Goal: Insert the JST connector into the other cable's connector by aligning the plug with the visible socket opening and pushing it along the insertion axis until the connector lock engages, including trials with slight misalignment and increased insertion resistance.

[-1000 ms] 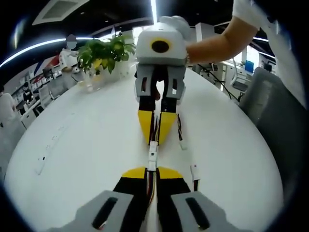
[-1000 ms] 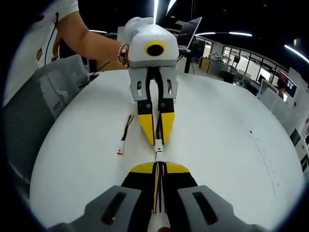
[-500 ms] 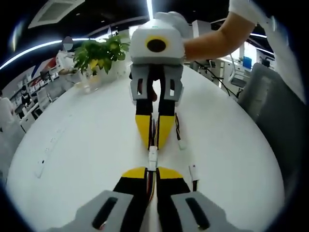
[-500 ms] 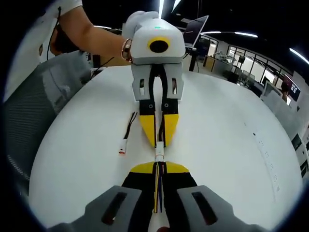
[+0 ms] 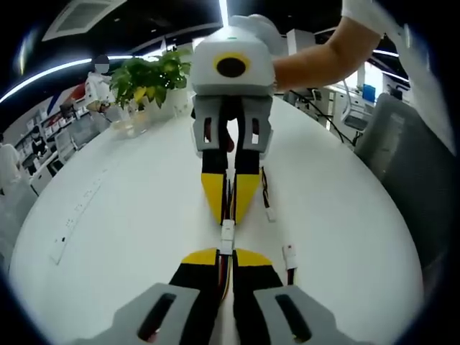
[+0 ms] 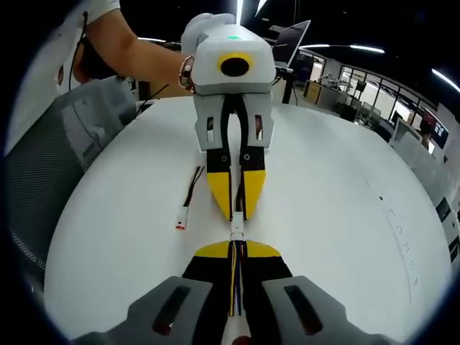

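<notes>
Two cables are held nose to nose above the middle of the white desk (image 5: 108,237). In the left gripper view, the left claw (image 5: 227,253) is clenched on a cable (image 5: 225,277) whose coloured wires run back between its jaws, and the white plug (image 5: 226,233) projects just beyond the yellow tips. The right claw (image 5: 228,215) is seen opposite, likewise clenched on the other cable, its tips pointing straight at the plug. In the right gripper view the same arrangement is seen from the other end: the right claw (image 6: 236,248) grips its own wires (image 6: 234,284), the white socket (image 6: 236,234) stands just past its tips, and the left claw (image 6: 237,213) is closed directly beyond it. The two white housings are seen touching and in line, with no gap discernible between them. Alignment is therefore judged complete and insertion at least begun. Whether the lock has engaged cannot be told from either view; a final push along the axis may remain. A spare lead (image 6: 188,200) lies unused on the desk just beside the claws. A potted plant (image 5: 149,77) stands near the far desk edge.
</notes>
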A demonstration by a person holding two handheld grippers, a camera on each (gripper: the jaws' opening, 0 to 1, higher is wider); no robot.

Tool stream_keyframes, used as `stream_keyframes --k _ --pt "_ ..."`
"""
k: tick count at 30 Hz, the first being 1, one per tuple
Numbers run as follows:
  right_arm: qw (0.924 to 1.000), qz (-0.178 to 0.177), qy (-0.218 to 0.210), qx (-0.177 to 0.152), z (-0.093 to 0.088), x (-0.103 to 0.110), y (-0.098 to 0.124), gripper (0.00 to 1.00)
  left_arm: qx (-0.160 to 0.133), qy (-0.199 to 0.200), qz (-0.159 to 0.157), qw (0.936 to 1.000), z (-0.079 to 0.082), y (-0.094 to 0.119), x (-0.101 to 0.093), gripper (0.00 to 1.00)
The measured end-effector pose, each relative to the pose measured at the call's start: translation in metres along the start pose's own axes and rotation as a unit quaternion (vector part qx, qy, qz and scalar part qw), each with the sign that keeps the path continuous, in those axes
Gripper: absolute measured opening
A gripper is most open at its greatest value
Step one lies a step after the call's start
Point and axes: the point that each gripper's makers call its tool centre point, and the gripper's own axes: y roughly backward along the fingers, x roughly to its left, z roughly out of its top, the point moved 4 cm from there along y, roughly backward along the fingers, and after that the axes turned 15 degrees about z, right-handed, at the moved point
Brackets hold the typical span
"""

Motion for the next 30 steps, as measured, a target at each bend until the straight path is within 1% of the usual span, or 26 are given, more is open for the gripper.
stream_keyframes --k 3,4,5,6,7,8,11,14,15,17,18,19,23,25,30 --pt "1.0000 0.002 -0.003 0.004 -0.003 0.000 0.000 0.00 0.001 -0.003 0.000 1.0000 0.001 -0.001 0.000 0.00" --pt "1.0000 0.003 -0.005 0.008 -0.005 0.000 -0.002 0.00 -0.014 0.007 -0.005 0.9999 0.006 -0.001 -0.001 0.00" --pt "1.0000 0.004 -0.005 0.006 -0.005 0.001 -0.003 0.00 -0.041 0.036 -0.005 0.9985 0.015 -0.001 -0.001 0.00" --pt "0.9994 -0.003 0.017 0.031 -0.010 0.000 -0.005 0.00 -0.046 0.037 -0.008 0.9982 0.015 -0.001 0.000 0.00" --pt "0.9997 -0.012 -0.001 0.020 -0.009 0.002 -0.006 0.00 -0.014 -0.014 0.000 0.9998 0.005 -0.002 0.004 0.00" --pt "0.9996 -0.015 -0.002 0.024 -0.009 0.000 -0.006 0.00 -0.023 0.006 0.001 0.9997 0.010 -0.004 0.002 0.00" --pt "0.9998 -0.011 -0.006 0.013 -0.009 0.003 -0.007 0.00 -0.020 0.012 -0.002 0.9997 0.006 -0.002 0.006 0.00" --pt "0.9998 -0.007 -0.003 0.017 -0.008 0.010 -0.011 0.00 -0.012 -0.001 -0.006 0.9999 0.002 -0.005 0.002 0.00" --pt "0.9998 -0.006 -0.003 0.018 -0.009 0.006 -0.010 0.00 -0.010 0.000 -0.006 0.9999 0.002 -0.005 0.002 0.00" --pt "0.9998 -0.006 -0.002 0.020 -0.008 0.007 -0.011 0.00 -0.008 -0.002 -0.006 0.9999 0.002 -0.005 0.002 0.00" --pt "0.9998 -0.006 -0.002 0.020 -0.008 0.008 -0.010 0.00 -0.009 -0.001 -0.006 0.9999 0.004 -0.005 -0.001 0.00" --pt "0.9998 -0.007 -0.001 0.020 -0.008 0.005 -0.009 0.00 -0.011 0.000 -0.005 0.9999 0.004 -0.005 0.000 0.00" --pt "0.9998 -0.010 -0.001 0.019 -0.004 0.004 -0.007 0.00 -0.014 0.002 -0.004 0.9999 0.005 -0.006 0.003 0.00" --pt "0.9997 -0.011 0.000 0.020 -0.003 0.003 -0.006 0.00 -0.015 0.001 -0.003 0.9999 0.006 -0.005 0.001 0.00" --pt "0.9996 -0.015 0.003 0.023 0.000 -0.001 -0.002 0.00 -0.019 -0.001 0.001 0.9998 0.009 -0.006 0.005 0.00"
